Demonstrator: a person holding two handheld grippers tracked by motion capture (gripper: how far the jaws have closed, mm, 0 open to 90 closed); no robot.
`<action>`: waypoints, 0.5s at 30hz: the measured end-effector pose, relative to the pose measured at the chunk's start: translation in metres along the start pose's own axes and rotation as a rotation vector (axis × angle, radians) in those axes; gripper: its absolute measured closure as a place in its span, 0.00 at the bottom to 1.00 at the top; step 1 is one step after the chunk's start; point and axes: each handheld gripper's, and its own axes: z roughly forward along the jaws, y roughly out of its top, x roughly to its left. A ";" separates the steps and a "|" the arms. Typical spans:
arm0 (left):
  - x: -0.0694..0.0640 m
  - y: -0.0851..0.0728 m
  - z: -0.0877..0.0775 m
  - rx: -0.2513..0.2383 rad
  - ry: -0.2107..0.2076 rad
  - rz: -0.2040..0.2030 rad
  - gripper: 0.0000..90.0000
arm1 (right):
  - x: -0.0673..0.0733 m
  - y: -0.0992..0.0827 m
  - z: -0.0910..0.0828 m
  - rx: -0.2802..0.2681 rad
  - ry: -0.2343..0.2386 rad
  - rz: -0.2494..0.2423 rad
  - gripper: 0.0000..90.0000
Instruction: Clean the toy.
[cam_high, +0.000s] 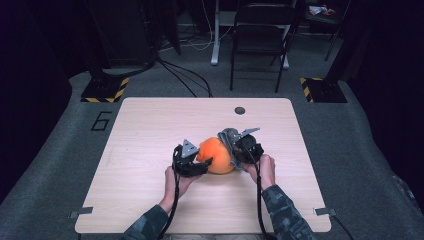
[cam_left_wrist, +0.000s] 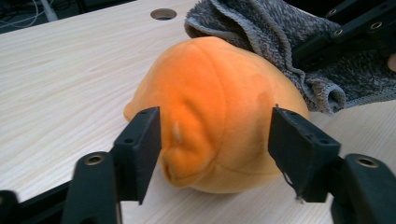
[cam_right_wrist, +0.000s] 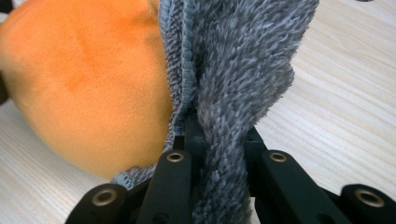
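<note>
High view: pale wood table (cam_high: 150, 130) on grey carpet (cam_high: 50, 165); left hand-held gripper (cam_high: 202, 164) spread, right hand-held gripper (cam_high: 231, 146) pinching grey cloth (cam_high: 227, 135).

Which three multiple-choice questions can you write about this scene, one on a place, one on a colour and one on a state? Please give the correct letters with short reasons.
1. Where does the plush toy lie?
A. on the wooden table
B. on the chair
C. on the floor

2. What colour is the cloth?
A. red
B. grey
C. white

3. How do the jaws of the right gripper stand?
A. wide open
B. shut on nothing
C. shut on the cloth

Answers:
1 A, the toy rests on the light wood.
2 B, the fluffy fabric is grey.
3 C, the right gripper view shows the cloth pinched between its jaws.
</note>
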 end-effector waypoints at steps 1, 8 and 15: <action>0.001 0.000 0.001 0.000 -0.002 -0.004 0.37 | -0.001 0.000 0.000 0.001 0.006 0.001 0.88; 0.000 -0.008 0.015 0.072 -0.024 0.009 0.44 | -0.002 0.000 0.001 0.006 0.010 0.004 0.88; -0.002 -0.009 0.015 0.077 -0.019 0.029 0.71 | -0.001 0.000 0.000 0.006 0.007 0.016 0.88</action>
